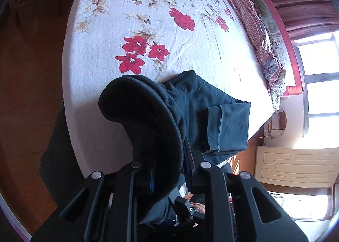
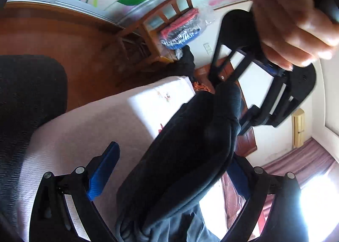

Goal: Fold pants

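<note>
Left wrist view: the floral bedsheet (image 1: 131, 17) fills the left, and the dark pants (image 1: 214, 102) lie folded near its right edge, their waistband pinched in the left gripper (image 1: 169, 157). Right wrist view: the right gripper (image 2: 169, 170) spreads wide around the hanging cloth, its blue pads (image 2: 103, 170) not pressing it.

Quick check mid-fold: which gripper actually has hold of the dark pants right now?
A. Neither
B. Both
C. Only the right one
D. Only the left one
D. The left gripper is pinched shut on the waistband of the pants, lifting it off the bed, while the right gripper stands wide open, its blue pads not pressing on the cloth between them.
</note>
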Action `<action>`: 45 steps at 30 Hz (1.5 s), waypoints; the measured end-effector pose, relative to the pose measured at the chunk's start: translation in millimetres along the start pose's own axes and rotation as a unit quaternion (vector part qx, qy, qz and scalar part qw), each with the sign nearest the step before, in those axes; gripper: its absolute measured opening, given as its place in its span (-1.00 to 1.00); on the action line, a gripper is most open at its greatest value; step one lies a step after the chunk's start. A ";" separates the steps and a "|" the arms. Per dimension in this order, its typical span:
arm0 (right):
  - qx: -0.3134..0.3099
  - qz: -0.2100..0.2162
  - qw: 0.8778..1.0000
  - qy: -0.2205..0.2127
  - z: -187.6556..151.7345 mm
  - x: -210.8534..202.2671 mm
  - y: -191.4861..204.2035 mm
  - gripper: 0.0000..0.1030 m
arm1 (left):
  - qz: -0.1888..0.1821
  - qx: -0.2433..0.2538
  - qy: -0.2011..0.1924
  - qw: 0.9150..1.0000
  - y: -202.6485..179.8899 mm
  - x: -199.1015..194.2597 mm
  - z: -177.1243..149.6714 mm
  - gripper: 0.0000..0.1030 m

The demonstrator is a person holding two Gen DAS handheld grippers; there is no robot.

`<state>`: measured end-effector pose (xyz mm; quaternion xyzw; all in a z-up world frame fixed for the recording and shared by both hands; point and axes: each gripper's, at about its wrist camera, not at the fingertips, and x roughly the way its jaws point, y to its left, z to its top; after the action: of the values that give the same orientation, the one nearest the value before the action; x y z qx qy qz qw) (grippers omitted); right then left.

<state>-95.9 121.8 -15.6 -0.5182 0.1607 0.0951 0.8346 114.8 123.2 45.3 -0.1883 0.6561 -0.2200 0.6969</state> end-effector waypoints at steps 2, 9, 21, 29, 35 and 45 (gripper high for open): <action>0.033 0.021 0.999 0.005 -2.7 -0.6 -27.8 0.32 | 0.009 -0.001 0.000 1.000 -6.6 2.4 4.2 -0.62; 0.257 0.022 0.966 0.023 -65.9 -21.5 -174.4 -0.34 | -0.004 0.091 -0.028 0.995 -121.7 -2.4 11.2 -0.54; 0.784 0.062 0.599 0.150 -416.2 12.5 -221.0 -0.37 | -0.012 0.287 -0.064 0.956 -306.6 54.1 -10.3 0.81; 0.861 0.105 0.492 0.070 -420.2 25.1 -219.2 -0.38 | 0.051 0.194 -0.030 0.979 -147.7 93.0 -52.7 0.84; 0.871 0.039 0.483 0.075 -446.2 -14.4 -234.1 -0.45 | 0.062 0.153 -0.036 0.986 -93.8 99.2 -87.1 0.84; 0.862 0.066 0.493 0.095 -451.4 -16.3 -234.3 0.40 | 0.045 0.176 -0.025 0.983 -107.9 123.3 -113.6 0.84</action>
<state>-111.5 -386.6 0.1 0.4657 0.2751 -0.0857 0.8367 0.3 -31.9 -5.5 -0.0383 0.5970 -0.2958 0.7447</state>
